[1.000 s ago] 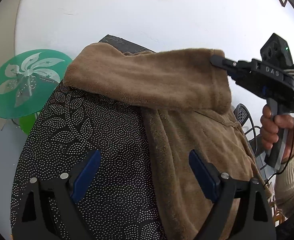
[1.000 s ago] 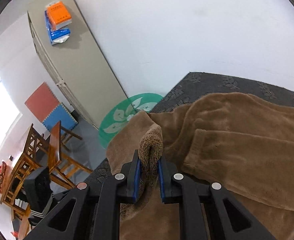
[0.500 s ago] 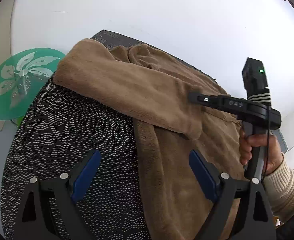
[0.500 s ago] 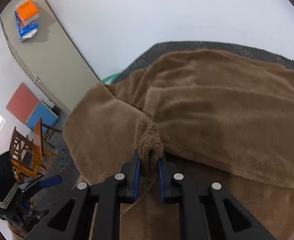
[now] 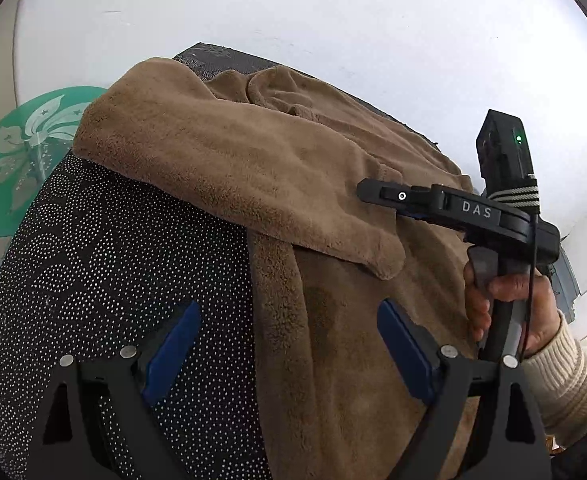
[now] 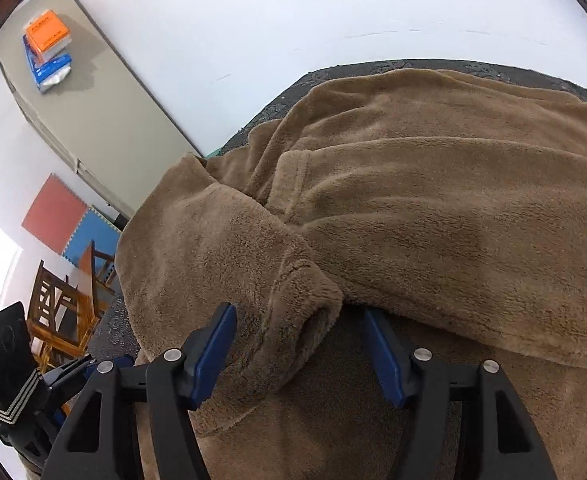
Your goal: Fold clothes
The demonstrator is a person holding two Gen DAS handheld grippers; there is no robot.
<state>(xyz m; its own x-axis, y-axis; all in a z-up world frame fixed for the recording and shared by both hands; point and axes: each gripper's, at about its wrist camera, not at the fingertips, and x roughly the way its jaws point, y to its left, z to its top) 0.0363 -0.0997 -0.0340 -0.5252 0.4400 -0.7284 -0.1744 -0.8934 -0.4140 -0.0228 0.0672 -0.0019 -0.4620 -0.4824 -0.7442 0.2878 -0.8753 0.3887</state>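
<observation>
A brown fleece garment is spread over the dark dotted tablecloth. One sleeve is folded across its body, and the cuff rests on the fleece. My right gripper is open, its blue pads on either side of the loose cuff. In the left wrist view the right gripper hovers just above the sleeve end, held by a hand in a cream sleeve. My left gripper is open and holds nothing, straddling the garment's left edge. It also shows at the lower left as the left gripper.
A round green glass table with a white flower print stands beyond the table's left edge. A grey cabinet carries orange and blue packets. Wooden chairs and red and blue floor mats are further left. A white wall is behind.
My right gripper carried the sleeve cuff across and down onto the garment's body, then opened and let it go. The left gripper stayed open, shifting only slightly.
</observation>
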